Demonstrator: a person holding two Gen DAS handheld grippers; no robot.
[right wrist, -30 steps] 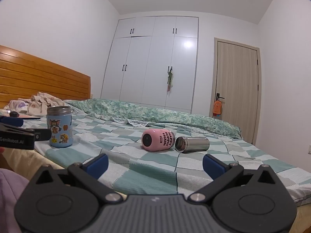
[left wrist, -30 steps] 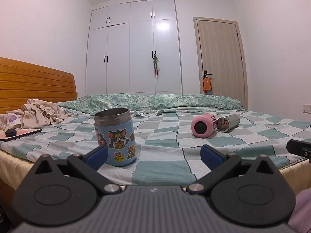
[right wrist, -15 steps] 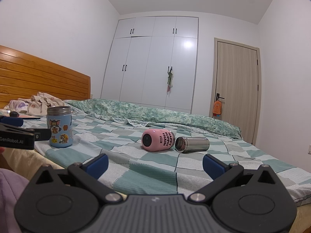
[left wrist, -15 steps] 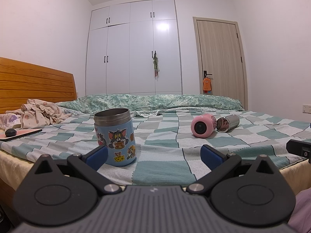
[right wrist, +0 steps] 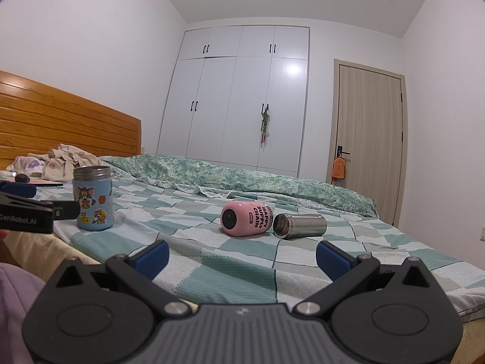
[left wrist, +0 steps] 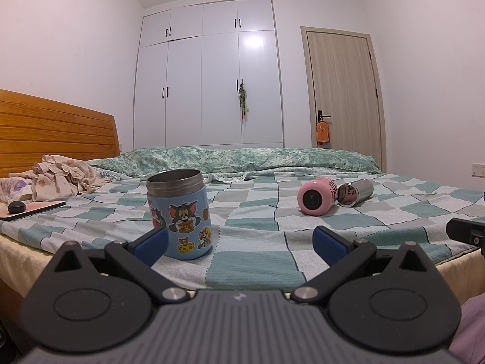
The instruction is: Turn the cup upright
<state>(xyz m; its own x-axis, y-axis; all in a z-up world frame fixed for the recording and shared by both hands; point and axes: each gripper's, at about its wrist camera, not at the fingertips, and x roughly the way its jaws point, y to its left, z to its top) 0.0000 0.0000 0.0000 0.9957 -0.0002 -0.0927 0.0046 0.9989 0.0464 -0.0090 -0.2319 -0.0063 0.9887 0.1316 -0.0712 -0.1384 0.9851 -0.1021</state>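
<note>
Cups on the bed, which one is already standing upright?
The blue cartoon cup nearest the headboard side, steel rim up. The pink cup and the steel cup both lie on their sides, mouths toward the cameras.

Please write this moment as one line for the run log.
stage: before grasp | left gripper: open, empty | right gripper: open, empty | blue cup: upright | pink cup: on side | steel cup: on side

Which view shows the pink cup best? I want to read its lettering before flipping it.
The right wrist view: the pink cup lies on its side with its black lettering turned toward that camera. In the left wrist view it appears mostly end-on and smaller, its lettering too foreshortened to read.
</note>
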